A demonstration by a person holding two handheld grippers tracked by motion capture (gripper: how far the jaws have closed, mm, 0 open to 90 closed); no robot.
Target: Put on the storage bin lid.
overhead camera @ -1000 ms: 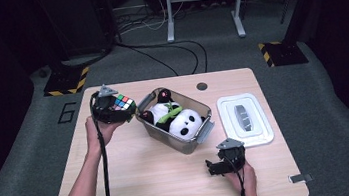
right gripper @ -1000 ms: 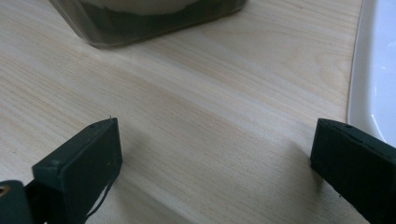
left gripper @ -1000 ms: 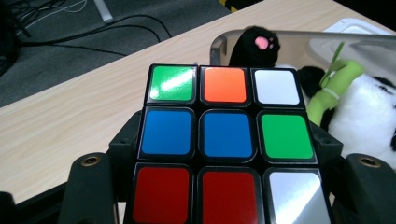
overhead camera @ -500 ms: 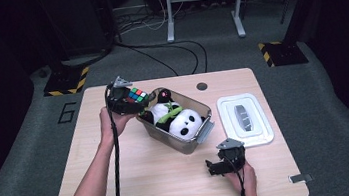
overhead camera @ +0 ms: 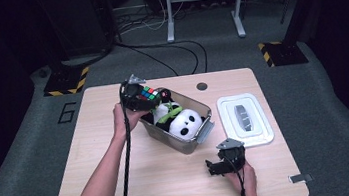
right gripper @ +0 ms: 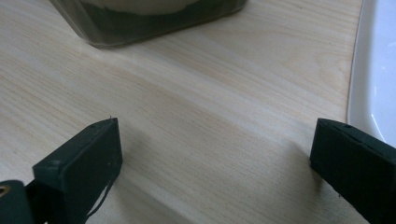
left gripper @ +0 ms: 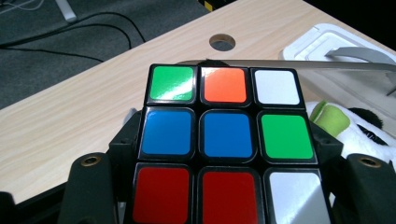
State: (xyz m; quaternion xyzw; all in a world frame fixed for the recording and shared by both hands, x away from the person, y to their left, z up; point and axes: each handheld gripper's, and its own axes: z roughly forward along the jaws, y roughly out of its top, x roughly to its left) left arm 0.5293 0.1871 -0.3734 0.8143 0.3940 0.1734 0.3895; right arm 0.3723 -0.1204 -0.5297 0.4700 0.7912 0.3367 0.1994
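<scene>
A colourful puzzle cube (overhead camera: 147, 93) (left gripper: 226, 140) sits clamped between the jaws of my left gripper (overhead camera: 138, 96), held over the far left corner of the clear plastic bin (overhead camera: 188, 144). Inside the bin lies a panda plush (overhead camera: 184, 123) (left gripper: 362, 128) with a green piece (left gripper: 329, 116) beside its head. My right gripper (overhead camera: 217, 167) (right gripper: 212, 163) rests low on the wooden table (overhead camera: 94, 158) in front of the bin, jaws wide apart with bare wood between them.
The bin's white lid (overhead camera: 244, 119) (right gripper: 376, 70) lies flat to the right of the bin, close to my right gripper. A round cable hole (overhead camera: 202, 86) (left gripper: 222, 42) sits in the table behind the bin. Cables trail on the floor beyond the table.
My left gripper has carried the cube rightward from the table's left side to above the bin's corner. The right gripper has stayed put.
</scene>
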